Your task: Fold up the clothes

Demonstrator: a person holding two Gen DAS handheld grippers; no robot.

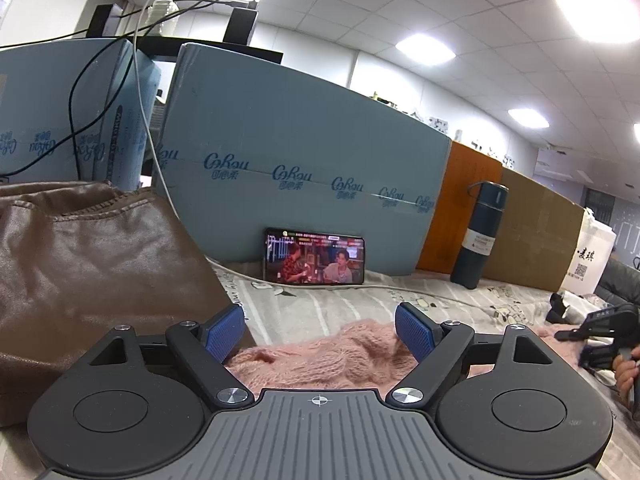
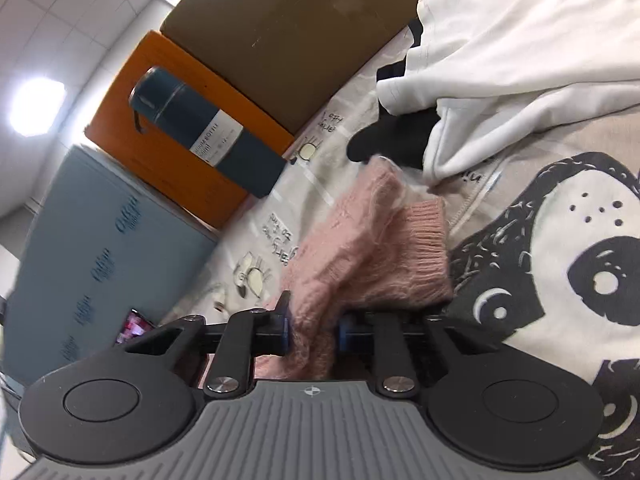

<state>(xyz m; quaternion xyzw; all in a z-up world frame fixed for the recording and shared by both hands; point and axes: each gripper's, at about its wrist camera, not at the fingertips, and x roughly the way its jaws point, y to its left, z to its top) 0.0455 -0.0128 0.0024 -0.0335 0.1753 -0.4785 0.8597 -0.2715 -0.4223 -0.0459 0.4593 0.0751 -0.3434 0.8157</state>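
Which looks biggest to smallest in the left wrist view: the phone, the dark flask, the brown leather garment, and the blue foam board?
1. Blue foam board
2. Brown leather garment, though it lies nearer the camera, so its rank against the board is unsure
3. Phone and dark flask look alike in area; not ranked.

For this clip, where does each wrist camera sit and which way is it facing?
Left wrist: behind the open left gripper, level, facing the phone against blue foam board; the other gripper shows at far right.
Right wrist: behind the right gripper, rolled sideways, shut on the pink sweater, facing a white garment and panda print.
Shared: the pink sweater, dark flask, phone, boards.
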